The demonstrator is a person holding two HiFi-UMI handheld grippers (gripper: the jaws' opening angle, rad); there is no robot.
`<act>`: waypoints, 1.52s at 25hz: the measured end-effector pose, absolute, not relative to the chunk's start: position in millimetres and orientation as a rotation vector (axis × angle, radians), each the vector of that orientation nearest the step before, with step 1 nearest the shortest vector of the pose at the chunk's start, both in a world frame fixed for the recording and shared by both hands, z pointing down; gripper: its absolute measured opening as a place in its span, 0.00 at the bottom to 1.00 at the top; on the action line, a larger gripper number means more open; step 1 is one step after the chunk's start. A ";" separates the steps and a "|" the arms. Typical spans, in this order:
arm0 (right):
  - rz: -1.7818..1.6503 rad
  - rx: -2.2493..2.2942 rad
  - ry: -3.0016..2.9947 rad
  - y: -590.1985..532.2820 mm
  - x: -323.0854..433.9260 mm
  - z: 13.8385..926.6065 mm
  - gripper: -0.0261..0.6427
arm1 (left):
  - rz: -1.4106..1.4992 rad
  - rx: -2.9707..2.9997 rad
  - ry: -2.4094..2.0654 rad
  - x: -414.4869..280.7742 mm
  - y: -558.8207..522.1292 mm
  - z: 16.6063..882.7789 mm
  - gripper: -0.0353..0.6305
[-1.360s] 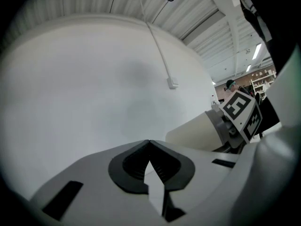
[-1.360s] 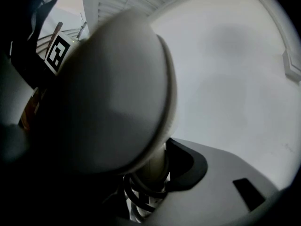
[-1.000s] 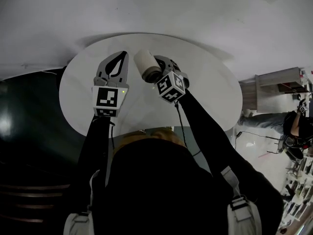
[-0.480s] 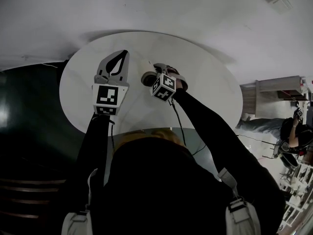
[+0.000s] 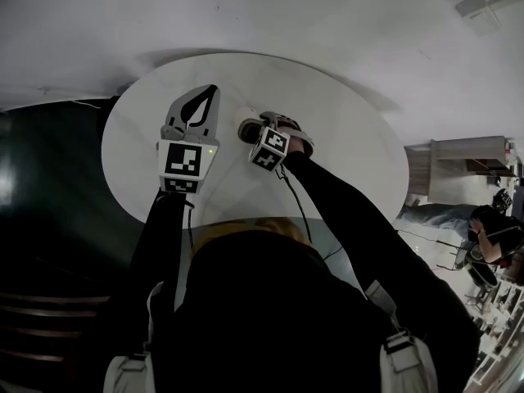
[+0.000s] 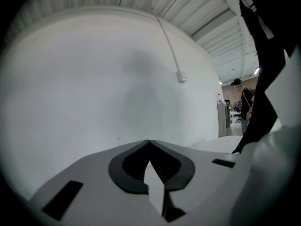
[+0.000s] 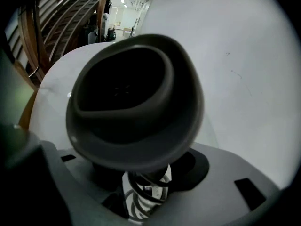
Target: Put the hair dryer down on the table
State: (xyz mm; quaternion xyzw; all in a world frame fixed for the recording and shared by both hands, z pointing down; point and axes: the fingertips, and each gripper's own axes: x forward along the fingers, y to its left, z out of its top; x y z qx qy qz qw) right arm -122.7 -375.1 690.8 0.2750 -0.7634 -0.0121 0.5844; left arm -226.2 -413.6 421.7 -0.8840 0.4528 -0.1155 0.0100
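Observation:
A hair dryer with a grey nozzle lies low over the round white table, near its middle. My right gripper holds it between its jaws, which are opening. In the right gripper view the nozzle mouth fills the frame and a coiled cord hangs between the jaws of the right gripper. My left gripper hovers over the table just left of the dryer, shut and empty; its tips meet in the left gripper view.
The table's edge curves close to my body. Dark floor lies to the left. A low shelf and a person are at the far right. A wooden stair rail stands beyond the table. A white wall with a cable rises behind.
My right gripper has sunk towards the table with the hair dryer, whose nozzle now sits lower and further from me. The left gripper has barely moved.

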 end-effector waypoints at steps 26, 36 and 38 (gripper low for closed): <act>0.122 0.528 -1.921 -388.8 -138.0 676.0 0.49 | -0.428 -2.744 1.393 -225.7 -445.1 432.3 0.08; 0.118 0.483 -1.953 -378.8 -135.8 663.0 0.50 | -0.377 -2.767 1.356 -217.9 -441.1 429.8 0.08; 0.111 0.483 -1.967 -378.3 -134.7 656.0 0.51 | -0.366 -2.770 1.343 -216.5 -440.0 427.4 0.08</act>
